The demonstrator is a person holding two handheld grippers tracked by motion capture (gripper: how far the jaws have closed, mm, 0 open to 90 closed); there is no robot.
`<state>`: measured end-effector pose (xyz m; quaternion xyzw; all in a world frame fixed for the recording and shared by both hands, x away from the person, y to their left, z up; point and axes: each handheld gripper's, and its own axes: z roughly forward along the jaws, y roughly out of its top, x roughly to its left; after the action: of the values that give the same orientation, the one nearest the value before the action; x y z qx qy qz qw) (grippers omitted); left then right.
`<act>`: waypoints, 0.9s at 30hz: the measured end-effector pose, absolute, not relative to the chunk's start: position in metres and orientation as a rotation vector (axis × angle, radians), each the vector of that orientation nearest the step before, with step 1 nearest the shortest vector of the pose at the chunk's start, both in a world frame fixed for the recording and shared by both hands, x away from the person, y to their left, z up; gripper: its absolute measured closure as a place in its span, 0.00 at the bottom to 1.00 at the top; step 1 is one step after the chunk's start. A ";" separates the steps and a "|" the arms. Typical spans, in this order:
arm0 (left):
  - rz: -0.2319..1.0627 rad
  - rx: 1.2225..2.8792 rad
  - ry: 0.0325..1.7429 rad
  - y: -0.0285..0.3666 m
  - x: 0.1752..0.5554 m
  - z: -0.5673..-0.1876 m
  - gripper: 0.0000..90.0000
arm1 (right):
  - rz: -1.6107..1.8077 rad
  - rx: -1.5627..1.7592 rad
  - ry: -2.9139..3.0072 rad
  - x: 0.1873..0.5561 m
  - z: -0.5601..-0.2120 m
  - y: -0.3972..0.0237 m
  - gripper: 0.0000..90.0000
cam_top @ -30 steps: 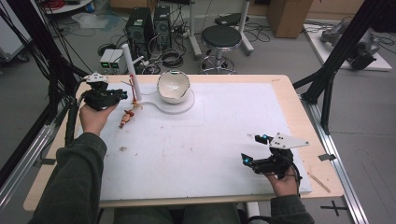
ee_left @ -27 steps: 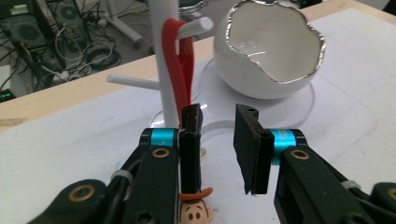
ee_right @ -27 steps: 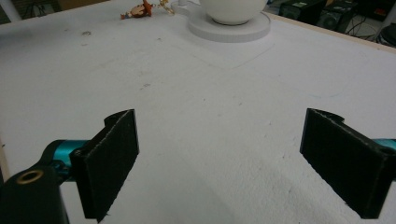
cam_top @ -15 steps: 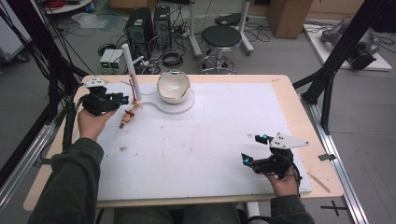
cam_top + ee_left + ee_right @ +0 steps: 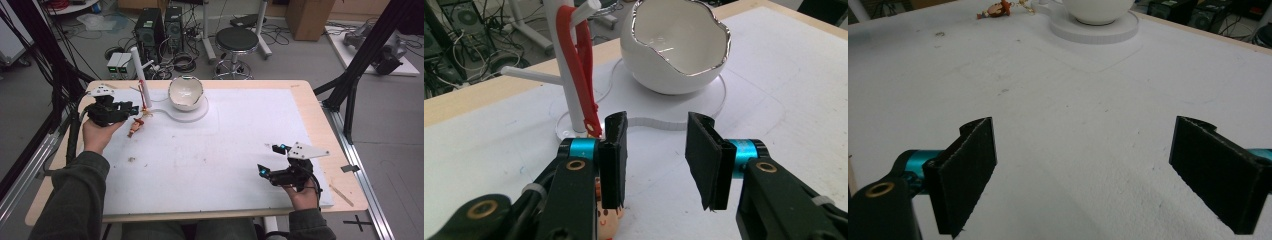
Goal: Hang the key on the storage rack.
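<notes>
A thin white stand (image 5: 142,75) rises at the table's far left with a red strap (image 5: 145,97) hanging down it. In the left gripper view the strap (image 5: 579,65) hangs just beyond my left gripper (image 5: 656,155). That gripper's jaws have just been opening and nothing is between them. A small wooden doll (image 5: 135,127) lies on the mat, partly under the left jaw (image 5: 606,220). A white eggshell-shaped bowl (image 5: 185,92) sits on a round white base (image 5: 192,116). My right gripper (image 5: 270,159) rests near the front right, open wide and with nothing in it (image 5: 1088,175).
The white mat (image 5: 210,160) covers most of the wooden table (image 5: 330,125). A thin wooden stick (image 5: 342,195) lies at the table's right front corner. Beyond the far edge stand computer cases (image 5: 155,25) and a stool (image 5: 240,40).
The left gripper's jaws stand wider apart than a second ago, and the left hand has shifted slightly. The right gripper has stayed where it was.
</notes>
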<state>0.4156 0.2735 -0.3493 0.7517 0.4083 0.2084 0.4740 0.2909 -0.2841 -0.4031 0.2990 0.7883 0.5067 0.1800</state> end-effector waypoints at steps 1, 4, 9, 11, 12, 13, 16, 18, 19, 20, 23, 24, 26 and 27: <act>0.510 1.839 0.999 0.273 0.416 -0.349 0.67 | 1.430 0.841 2.229 0.291 -0.403 -0.284 0.12; 0.509 1.846 0.990 0.271 0.413 -0.349 0.65 | 1.429 0.845 2.231 0.291 -0.403 -0.284 0.12; 0.504 1.847 0.977 0.270 0.410 -0.348 0.64 | 1.427 0.846 2.231 0.292 -0.403 -0.284 0.12; 0.499 1.845 0.973 0.270 0.409 -0.349 0.64 | 1.425 0.846 2.233 0.292 -0.404 -0.284 0.12; 0.498 1.845 0.970 0.270 0.408 -0.349 0.64 | 1.425 0.849 2.235 0.292 -0.404 -0.284 0.12; 0.496 1.845 0.969 0.270 0.407 -0.350 0.64 | 1.425 0.849 2.235 0.292 -0.404 -0.284 0.12; 0.490 1.847 0.967 0.270 0.405 -0.352 0.62 | 1.427 0.843 2.233 0.292 -0.404 -0.283 0.12; 0.493 1.850 0.967 0.270 0.403 -0.353 0.62 | 1.424 0.843 2.232 0.292 -0.404 -0.283 0.12; 0.491 1.846 0.971 0.270 0.401 -0.355 0.62 | 1.423 0.847 2.234 0.292 -0.404 -0.283 0.12; 0.491 1.846 0.971 0.270 0.401 -0.355 0.61 | 1.425 0.846 2.234 0.292 -0.404 -0.283 0.12; 0.480 1.862 0.968 0.270 0.400 -0.355 0.60 | 1.424 0.842 2.227 0.292 -0.403 -0.283 0.12; 0.482 1.861 0.956 0.269 0.398 -0.354 0.60 | 1.422 0.841 2.227 0.292 -0.404 -0.283 0.12; 0.485 1.858 0.951 0.269 0.397 -0.353 0.59 | 1.422 0.842 2.228 0.292 -0.404 -0.283 0.12; 0.486 1.852 0.948 0.269 0.395 -0.353 0.59 | 1.423 0.845 2.228 0.292 -0.403 -0.283 0.12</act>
<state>0.3952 0.2685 -0.3530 0.7598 0.3887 0.1994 0.4816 0.2917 -0.2826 -0.4035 0.2993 0.7893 0.5041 0.1823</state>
